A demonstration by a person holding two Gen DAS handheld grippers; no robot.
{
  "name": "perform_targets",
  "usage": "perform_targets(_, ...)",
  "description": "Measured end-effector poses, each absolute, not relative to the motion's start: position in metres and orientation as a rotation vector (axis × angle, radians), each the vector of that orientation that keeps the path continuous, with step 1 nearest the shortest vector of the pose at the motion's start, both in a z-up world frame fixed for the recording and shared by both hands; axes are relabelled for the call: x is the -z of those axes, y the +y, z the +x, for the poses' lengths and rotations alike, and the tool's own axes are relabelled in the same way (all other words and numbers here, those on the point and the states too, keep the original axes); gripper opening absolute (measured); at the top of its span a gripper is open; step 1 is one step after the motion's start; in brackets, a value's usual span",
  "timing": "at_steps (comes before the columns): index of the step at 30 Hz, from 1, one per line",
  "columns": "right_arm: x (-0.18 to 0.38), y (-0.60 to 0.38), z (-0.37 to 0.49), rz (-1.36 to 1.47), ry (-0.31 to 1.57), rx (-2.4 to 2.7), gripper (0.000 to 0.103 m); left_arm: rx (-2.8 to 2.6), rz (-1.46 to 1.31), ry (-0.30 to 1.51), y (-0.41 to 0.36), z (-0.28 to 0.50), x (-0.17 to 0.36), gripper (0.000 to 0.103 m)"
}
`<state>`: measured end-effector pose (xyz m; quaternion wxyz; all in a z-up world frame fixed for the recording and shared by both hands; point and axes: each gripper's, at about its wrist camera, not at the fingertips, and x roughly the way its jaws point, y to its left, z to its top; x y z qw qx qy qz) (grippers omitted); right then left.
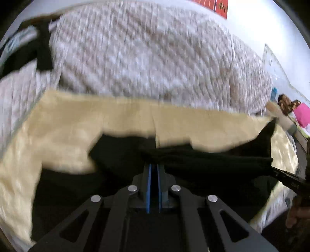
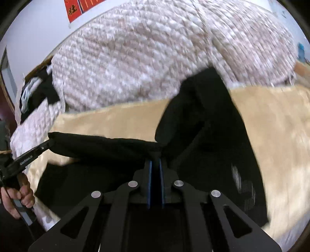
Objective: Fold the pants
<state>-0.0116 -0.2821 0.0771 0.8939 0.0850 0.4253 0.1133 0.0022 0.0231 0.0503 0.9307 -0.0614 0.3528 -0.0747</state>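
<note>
- Black fabric of the pants fills the near ground of the left wrist view, bunched right at the tips of the left tongs, whose blue pads stand pressed close together, pinching a fold of the cloth at 12 o'clock from the linkage.
- Right tongs look the same in their own view: blue pads nearly touching, with a gathered edge of the pants clamped between them.
- From each pinch a taut band of black cloth runs sideways toward the other tool: toward 3 o'clock in the left view, toward 9 o'clock in the right view.
- At 9 o'clock in the right view the left tongs' black body meets the far end of that band, gripped below by the person's left hand.
- At 4 o'clock in the left view the right tongs show as a dark bar touching the cloth.
- Beneath the pants lies a cream blanket, spread across the bed; the pants partly hang above it and partly rest on it.
- Farther off, toward 12 o'clock, a pinkish-white textured quilt is heaped behind the blanket.
- Beyond it, at 10 o'clock in the right view, dark clothing lies by the quilt, and a red poster hangs on the pale wall.
- Both views are motion-blurred.
</note>
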Motion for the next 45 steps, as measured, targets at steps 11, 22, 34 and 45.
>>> perform_targets(11,-0.033,-0.318,-0.049,0.409,1.029,-0.175,0.040,0.081,-0.198,0.813,0.053,-0.031,-0.031,0.033)
perform_targets(22,-0.032,-0.361,-0.055,0.666,0.921,-0.089,0.067,0.184,0.002,0.829,-0.011,0.061,-0.025,0.057)
perform_targets(34,-0.029,-0.401,-0.029,0.816,0.849,0.038,0.067,0.109,0.152,0.847,-0.042,0.109,0.000,0.043)
perform_targets(45,-0.020,-0.414,-0.030,0.783,0.875,0.098,0.016,-0.072,-0.048,0.677,0.033,0.049,-0.046,0.005)
